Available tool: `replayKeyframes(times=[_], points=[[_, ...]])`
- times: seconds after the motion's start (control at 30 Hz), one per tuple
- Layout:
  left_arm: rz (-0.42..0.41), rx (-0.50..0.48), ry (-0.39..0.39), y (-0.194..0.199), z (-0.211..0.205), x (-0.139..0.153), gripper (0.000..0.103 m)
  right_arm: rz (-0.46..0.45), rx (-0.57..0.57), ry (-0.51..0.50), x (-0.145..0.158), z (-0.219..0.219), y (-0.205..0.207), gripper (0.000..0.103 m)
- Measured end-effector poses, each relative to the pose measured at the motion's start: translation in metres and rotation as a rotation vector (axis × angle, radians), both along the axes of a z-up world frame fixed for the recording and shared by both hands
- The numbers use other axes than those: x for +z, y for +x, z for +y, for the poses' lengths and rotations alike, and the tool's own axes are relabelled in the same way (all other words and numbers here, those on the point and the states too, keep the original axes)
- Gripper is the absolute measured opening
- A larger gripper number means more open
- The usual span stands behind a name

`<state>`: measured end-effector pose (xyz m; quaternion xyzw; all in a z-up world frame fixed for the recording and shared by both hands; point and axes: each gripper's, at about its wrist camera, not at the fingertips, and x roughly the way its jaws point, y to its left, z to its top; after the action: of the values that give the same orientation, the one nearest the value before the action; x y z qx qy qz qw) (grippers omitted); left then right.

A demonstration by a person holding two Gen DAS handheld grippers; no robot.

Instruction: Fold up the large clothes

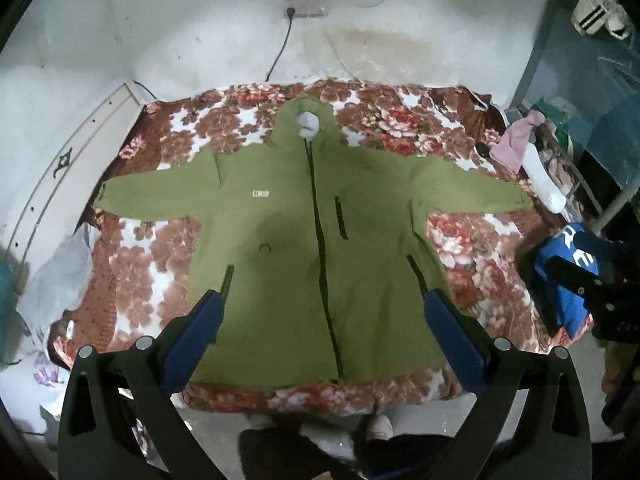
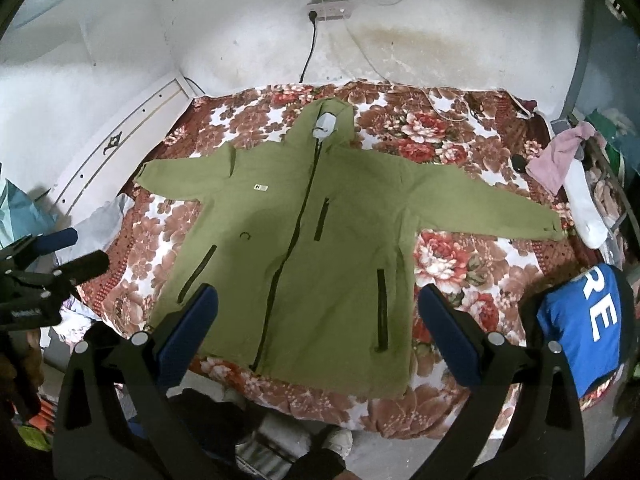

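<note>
grippers both spread wide, holding nothing: left gripper (image 1: pixel 322 304), right gripper (image 2: pixel 318 300), above the near hem. green jacket (image 1: pixel 304 240) lies flat, zipped, mid-frame on floral bed (image 1: pixel 472 264). likely first fold: pinch a sleeve cuff (image 2: pixel 554 226), bring it across the chest, keep fabric smooth.

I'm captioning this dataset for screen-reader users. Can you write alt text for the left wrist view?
An olive green hooded jacket lies spread flat, zipped, sleeves stretched out to both sides, on a floral blanket covering a bed. The open left gripper hovers over its hem, holding nothing. The right gripper shows at the right edge; a white wall with a plugged-in socket stands behind.
</note>
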<state>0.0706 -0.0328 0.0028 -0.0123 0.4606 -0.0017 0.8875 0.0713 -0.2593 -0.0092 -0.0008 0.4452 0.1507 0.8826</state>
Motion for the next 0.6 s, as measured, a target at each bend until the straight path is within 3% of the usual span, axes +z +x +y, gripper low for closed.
replayKeyframes(times=[0.23,0.6], points=[[0.041,-0.049,0.069,0.064,0.012,-0.006,0.098,0.058,-0.039,-0.012,-0.007,0.005,0.058,0.098],[0.141,-0.134,-0.059,0.210,0.084,-0.039,0.098,0.100,-0.164,-0.067,-0.016,0.056,0.175,0.098]])
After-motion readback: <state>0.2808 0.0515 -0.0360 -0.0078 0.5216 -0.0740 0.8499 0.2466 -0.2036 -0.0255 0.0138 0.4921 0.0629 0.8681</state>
